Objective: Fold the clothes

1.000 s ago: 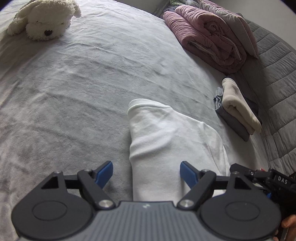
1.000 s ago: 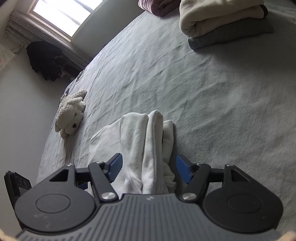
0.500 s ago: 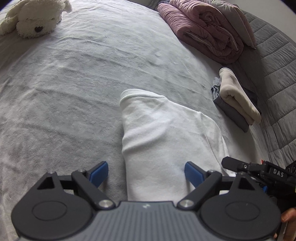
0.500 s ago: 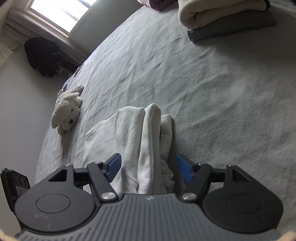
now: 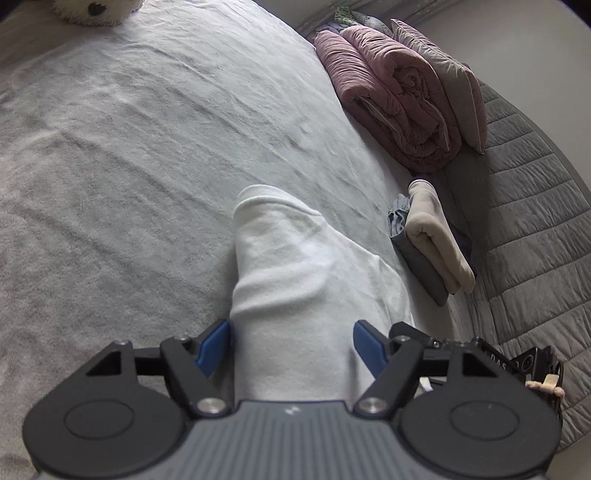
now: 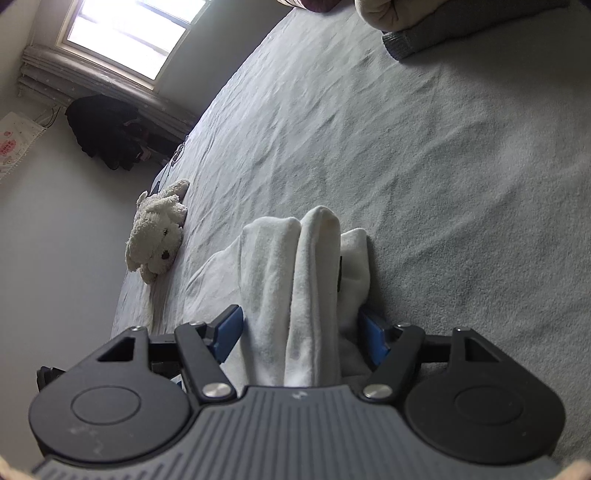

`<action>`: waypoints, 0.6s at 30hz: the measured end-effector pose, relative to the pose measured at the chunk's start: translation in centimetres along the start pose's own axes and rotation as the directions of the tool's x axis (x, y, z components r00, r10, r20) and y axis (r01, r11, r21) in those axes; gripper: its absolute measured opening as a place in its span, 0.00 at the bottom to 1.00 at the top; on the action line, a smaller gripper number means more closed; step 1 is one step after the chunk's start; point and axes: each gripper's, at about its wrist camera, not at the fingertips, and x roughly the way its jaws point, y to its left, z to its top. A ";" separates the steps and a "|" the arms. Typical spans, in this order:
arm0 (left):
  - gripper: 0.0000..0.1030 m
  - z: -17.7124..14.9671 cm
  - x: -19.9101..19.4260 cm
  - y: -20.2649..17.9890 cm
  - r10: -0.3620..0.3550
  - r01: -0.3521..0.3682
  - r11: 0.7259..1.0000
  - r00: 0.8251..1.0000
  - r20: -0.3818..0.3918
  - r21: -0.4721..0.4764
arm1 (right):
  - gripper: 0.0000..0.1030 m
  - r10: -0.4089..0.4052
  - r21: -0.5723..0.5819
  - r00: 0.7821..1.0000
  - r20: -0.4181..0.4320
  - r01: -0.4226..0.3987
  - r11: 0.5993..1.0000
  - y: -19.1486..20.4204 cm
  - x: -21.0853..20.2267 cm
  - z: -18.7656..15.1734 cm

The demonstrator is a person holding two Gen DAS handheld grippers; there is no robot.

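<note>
Right wrist only: window [image 6: 122, 35].

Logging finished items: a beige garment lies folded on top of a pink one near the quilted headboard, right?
Not pink. The left wrist view shows the beige garment folded on a dark grey garment. The pink comforter lies apart, further along the quilted headboard.
</note>
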 end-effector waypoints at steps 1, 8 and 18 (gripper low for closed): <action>0.71 -0.1 0.0 0.0 -0.002 0.002 1.000 1.000 0.007 -0.003 | 0.69 -0.008 -0.009 1.000 0.000 0.008 1.000 0.2 -0.1 0.0; 0.72 -0.3 -0.1 0.3 -0.014 0.013 1.000 1.000 0.023 0.012 | 0.69 -0.047 -0.062 0.999 0.002 0.047 0.997 1.0 -0.3 -0.4; 0.65 -1.0 0.0 0.1 0.007 -0.006 1.000 0.997 0.071 -0.009 | 0.68 -0.034 -0.047 0.999 0.022 0.035 0.998 0.7 -0.3 -0.6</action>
